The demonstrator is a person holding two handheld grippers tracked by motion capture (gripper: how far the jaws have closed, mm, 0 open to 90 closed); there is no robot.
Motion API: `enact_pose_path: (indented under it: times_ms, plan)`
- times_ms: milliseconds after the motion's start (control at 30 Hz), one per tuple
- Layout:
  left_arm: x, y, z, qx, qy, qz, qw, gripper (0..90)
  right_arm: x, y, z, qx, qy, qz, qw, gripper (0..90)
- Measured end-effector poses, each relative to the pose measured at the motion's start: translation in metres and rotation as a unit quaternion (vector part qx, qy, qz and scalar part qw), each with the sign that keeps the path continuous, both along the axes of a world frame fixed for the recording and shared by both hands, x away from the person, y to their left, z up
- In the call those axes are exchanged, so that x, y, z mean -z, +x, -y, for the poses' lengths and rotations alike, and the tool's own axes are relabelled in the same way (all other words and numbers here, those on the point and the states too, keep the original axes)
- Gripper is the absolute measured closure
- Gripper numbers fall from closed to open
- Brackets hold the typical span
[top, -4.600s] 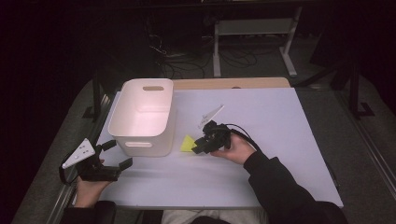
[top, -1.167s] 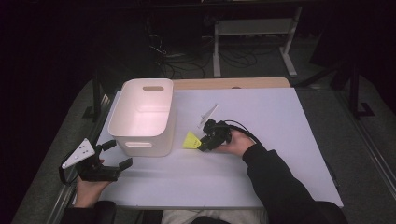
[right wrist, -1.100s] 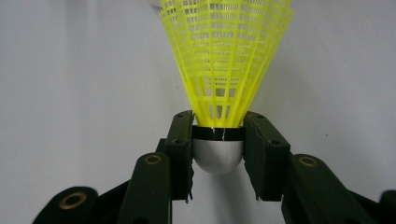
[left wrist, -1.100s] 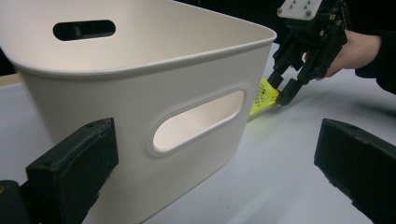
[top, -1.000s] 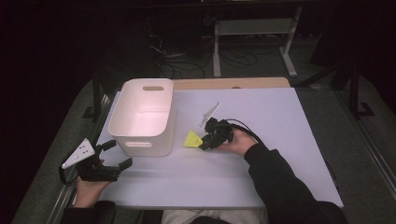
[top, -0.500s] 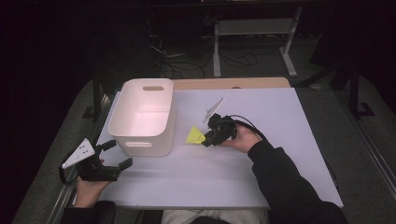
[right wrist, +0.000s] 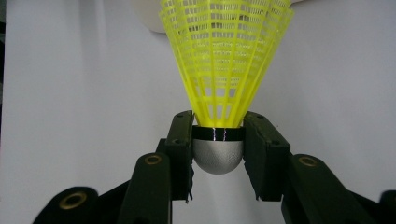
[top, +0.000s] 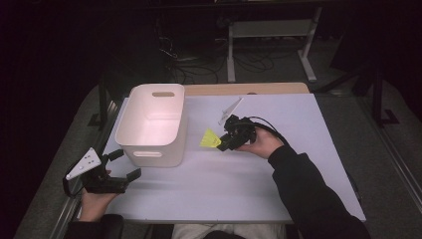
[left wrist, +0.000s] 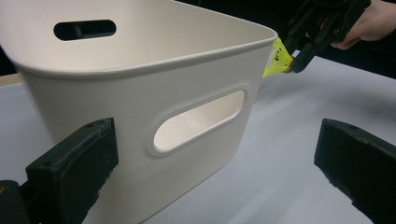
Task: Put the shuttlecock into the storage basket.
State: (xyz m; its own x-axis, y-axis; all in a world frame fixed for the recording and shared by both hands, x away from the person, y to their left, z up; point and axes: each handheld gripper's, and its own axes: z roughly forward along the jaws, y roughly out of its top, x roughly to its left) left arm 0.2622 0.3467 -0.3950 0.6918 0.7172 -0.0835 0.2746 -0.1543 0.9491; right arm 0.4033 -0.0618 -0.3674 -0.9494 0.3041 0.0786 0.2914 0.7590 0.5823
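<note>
High view: my right gripper (top: 222,144), jaws clamped on the shuttlecock (top: 210,139), has lifted it off the desk (top: 278,189) beside the bin (top: 152,124); left gripper (top: 122,167) idles with jaws wide at the near-left corner. Drop looks next.

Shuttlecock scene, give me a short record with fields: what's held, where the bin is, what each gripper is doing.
held thing: yellow shuttlecock, clamped at its grey cork by the right gripper
shuttlecock place: lifted off the table, beside the bin's right wall, skirt pointing toward the bin
bin: white bin, upright, inside looks empty
left gripper: jaws open, holding nothing, near the bin's front handle slot
table cover: white sheet
</note>
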Motion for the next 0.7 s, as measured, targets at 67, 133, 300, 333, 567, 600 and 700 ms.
enact_pose_path:
  times_ms: [67,133,300,333,567,600,700]
  plan:
    - [0.0,0.0,0.0,0.0,0.0,0.0,1.0,0.0,-0.002,0.0,0.0,-0.001,-0.002,0.002,1.0,63.4]
    - [0.0,0.0,0.0,0.0,0.0,0.0,1.0,0.0,-0.006,0.0,0.0,-0.002,-0.001,0.004,1.0,63.4]
    - [0.0,0.0,0.0,0.0,0.0,0.0,1.0,0.0,-0.014,0.0,0.0,-0.001,0.0,0.008,1.0,63.4]
    - [0.0,0.0,0.0,0.0,0.0,0.0,1.0,0.0,-0.015,0.0,-0.001,-0.003,0.002,0.01,0.9999,63.4]
    - [0.0,0.0,0.0,0.0,0.0,0.0,1.0,0.0,-0.028,0.001,-0.004,-0.008,0.008,0.019,0.9998,63.4]
    - [0.0,0.0,0.0,-0.001,0.0,0.001,1.0,0.0,-0.03,0.001,-0.004,-0.007,0.012,0.019,0.9997,63.4]
    - [0.0,0.0,0.0,0.0,0.0,0.0,1.0,0.0,-0.037,0.003,-0.004,-0.006,0.017,0.022,0.9996,63.4]
